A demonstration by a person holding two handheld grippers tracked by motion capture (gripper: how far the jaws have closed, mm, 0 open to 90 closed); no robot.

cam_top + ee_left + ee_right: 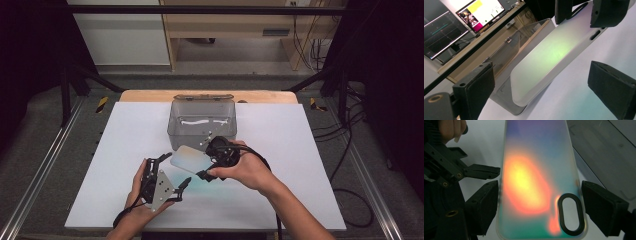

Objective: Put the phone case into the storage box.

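On a white table (125,150), a phone case (190,159) sat between the jaws of the right gripper (212,162), held just in front of a clear lidded box (202,120) that stood toward the table's far edge. The left gripper (172,175) lay nearer the person, left of the case, its jaws apart on either side of the case's near end.

A phone case (541,182) with a shimmering orange, yellow and green back lies lengthwise between the two black jaws of the right claw (540,205), its edges against both pads. Its black oval camera cutout (570,214) sits near the right pad. At the left, the left claw (461,172) reaches in, a fingertip (450,128) above it. A clear box (604,152) stands at upper right on the white bench (484,150).
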